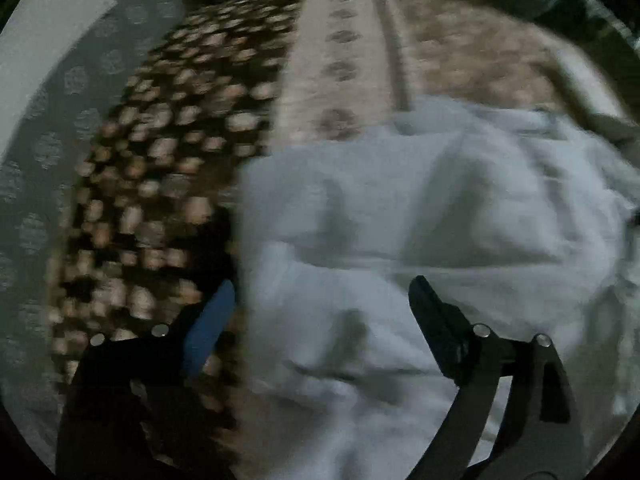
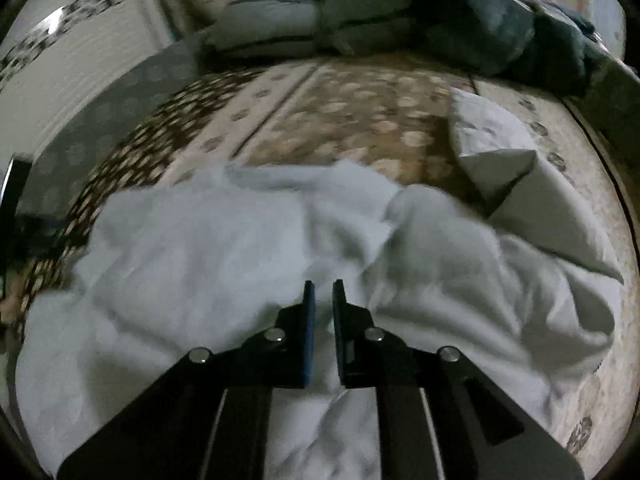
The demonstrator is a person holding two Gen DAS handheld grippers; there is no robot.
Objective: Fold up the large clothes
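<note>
While a rumpled white garment (image 2: 248, 240) is spread over the patterned bedspread (image 2: 352, 120), both grippers are held above it.

The left gripper (image 1: 322, 292) is seen with jaws wide apart over the garment's left edge, nothing between them. The right gripper (image 2: 323, 286) is seen with jaws nearly together, a narrow gap left; whether cloth is pinched cannot be told. Pillows (image 2: 304, 20) are piled beyond the garment.

Dim room, patterned bedspread (image 2: 360, 120), pillows (image 2: 280, 20) behind
</note>
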